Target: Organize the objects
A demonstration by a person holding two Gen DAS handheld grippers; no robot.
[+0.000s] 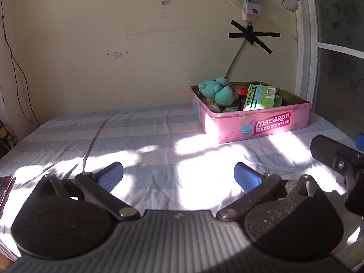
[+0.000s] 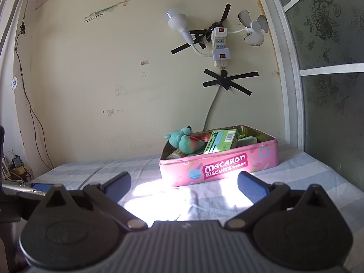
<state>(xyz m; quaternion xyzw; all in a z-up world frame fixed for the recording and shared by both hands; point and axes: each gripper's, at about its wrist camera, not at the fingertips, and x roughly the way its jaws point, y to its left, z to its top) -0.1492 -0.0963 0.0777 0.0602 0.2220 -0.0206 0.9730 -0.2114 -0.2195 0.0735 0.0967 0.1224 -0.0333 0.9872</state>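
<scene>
A pink "Macaron Biscuits" tin point(image 1: 261, 125) point(image 2: 218, 168) stands open on the striped cloth at the back right. In it lie a teal plush bear point(image 1: 218, 89) point(image 2: 184, 140), a green carton point(image 1: 259, 97) point(image 2: 221, 141) and several smaller packets. My left gripper point(image 1: 178, 175) is open and empty above the cloth, well short of the tin. My right gripper point(image 2: 184, 184) is open and empty, just in front of the tin. The right gripper's body shows at the right edge of the left wrist view point(image 1: 336, 157).
The blue and white striped cloth point(image 1: 113, 132) point(image 2: 307, 170) covers the surface, with bright sun patches. A power strip point(image 2: 219, 43), a bulb and a small fan hang on the wall behind. A window frame point(image 2: 293, 91) stands at the right. Cables run down the left wall.
</scene>
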